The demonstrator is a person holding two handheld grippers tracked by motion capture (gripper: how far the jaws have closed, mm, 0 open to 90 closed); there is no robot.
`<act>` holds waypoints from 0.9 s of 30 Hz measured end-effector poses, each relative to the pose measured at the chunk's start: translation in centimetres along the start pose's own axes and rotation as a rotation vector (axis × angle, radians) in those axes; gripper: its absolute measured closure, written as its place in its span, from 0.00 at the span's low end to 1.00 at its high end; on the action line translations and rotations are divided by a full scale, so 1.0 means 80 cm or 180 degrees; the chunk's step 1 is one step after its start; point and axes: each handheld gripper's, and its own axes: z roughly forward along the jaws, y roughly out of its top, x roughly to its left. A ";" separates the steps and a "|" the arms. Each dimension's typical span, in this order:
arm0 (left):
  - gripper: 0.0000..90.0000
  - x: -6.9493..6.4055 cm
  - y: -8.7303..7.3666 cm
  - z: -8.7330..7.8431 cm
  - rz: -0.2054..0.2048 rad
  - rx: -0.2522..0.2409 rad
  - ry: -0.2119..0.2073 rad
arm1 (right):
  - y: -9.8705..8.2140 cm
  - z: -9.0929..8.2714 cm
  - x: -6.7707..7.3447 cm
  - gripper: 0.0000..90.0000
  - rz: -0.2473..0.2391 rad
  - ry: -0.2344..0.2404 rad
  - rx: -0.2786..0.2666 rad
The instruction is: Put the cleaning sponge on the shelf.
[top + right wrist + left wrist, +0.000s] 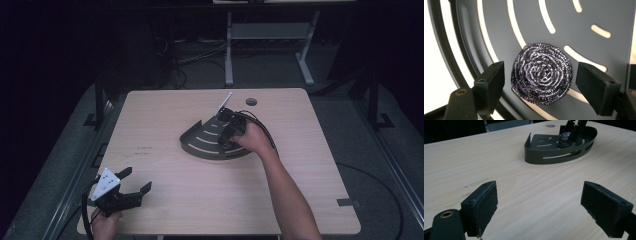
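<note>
A round steel wool scourer (541, 76) lies on the floor of a dark, slotted, fan-shaped tray (564, 15). My right gripper (541, 75) points down into the tray and is open. Its pads (492, 80) stand either side of the scourer with a small gap on each side. In the high view the tray (200, 142) sits mid-table with the right gripper (227, 137) over its right part. From the left gripper view the scourer (567, 140) shows inside the tray (536, 157). My left gripper (136, 179) rests open near the front left corner, nothing between its pads (484, 202).
The light wooden table (175, 200) has a round cable hole (251, 101) at its far edge. A dark piece of tape (347, 202) sits near the front right corner. White stand legs (229, 50) and cables lie on the floor beyond the table.
</note>
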 end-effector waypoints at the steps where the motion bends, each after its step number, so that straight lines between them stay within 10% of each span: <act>1: 0.15 -0.001 0.000 0.000 -0.0003 0.0000 0.0007 | 0.000 0.000 0.000 0.25 0.0000 0.0000 0.0000; 27: 0.15 -0.002 -0.001 0.000 0.0014 0.0011 0.0007 | -0.013 -0.033 0.007 0.22 -0.0063 -0.0004 -0.0133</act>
